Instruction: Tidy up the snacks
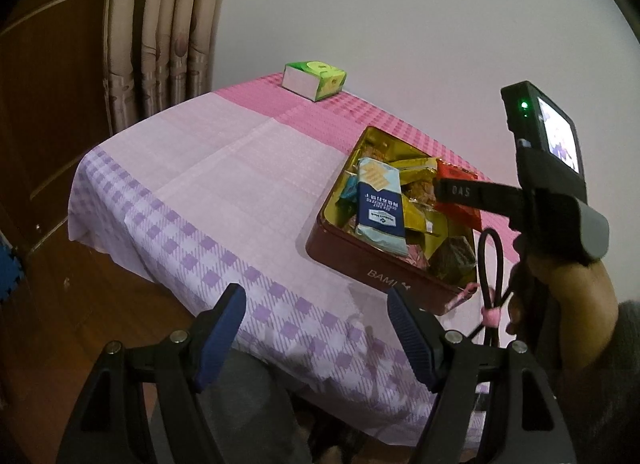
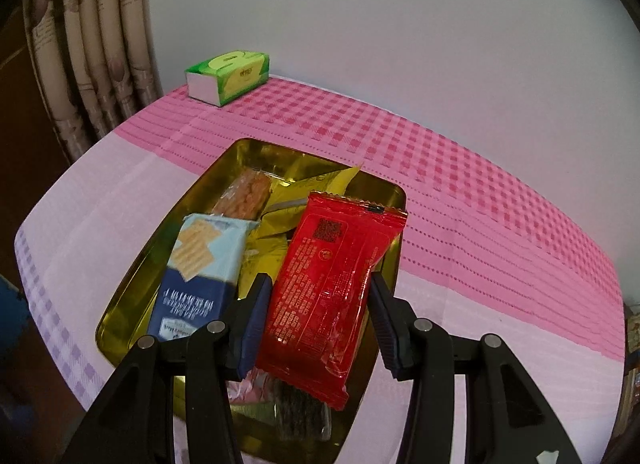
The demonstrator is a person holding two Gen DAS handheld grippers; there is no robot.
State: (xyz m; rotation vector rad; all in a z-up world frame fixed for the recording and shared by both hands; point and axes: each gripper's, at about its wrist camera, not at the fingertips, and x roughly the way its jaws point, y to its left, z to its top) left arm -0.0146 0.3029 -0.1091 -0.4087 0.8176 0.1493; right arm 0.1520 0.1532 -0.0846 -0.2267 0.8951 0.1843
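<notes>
Table point(image 2: 500, 232): under both my grippers, covered in a pink and lilac checked cloth.
Tin point(image 2: 132, 296): a gold-lined rectangular tin directly beneath my right jaws, and ahead and to the right of my left ones; its long axis runs away from me.
Red snack packet point(image 2: 328, 284): between my right jaws, over the tin, long axis pointing away from me and leaning slightly right, its crimped far end uppermost.
Cracker pack point(image 2: 200, 272): blue and pale, lying in the tin just left of my right jaws, lengthwise like the tin.
Tissue box point(image 2: 228, 77): green, well beyond both grippers at the far edge.
Right gripper point(image 2: 320, 320): partly closed, blue pads clamped on the red packet's long edges.
Left gripper point(image 1: 316, 338): jaws wide apart, holding nothing, over the near cloth edge.
</notes>
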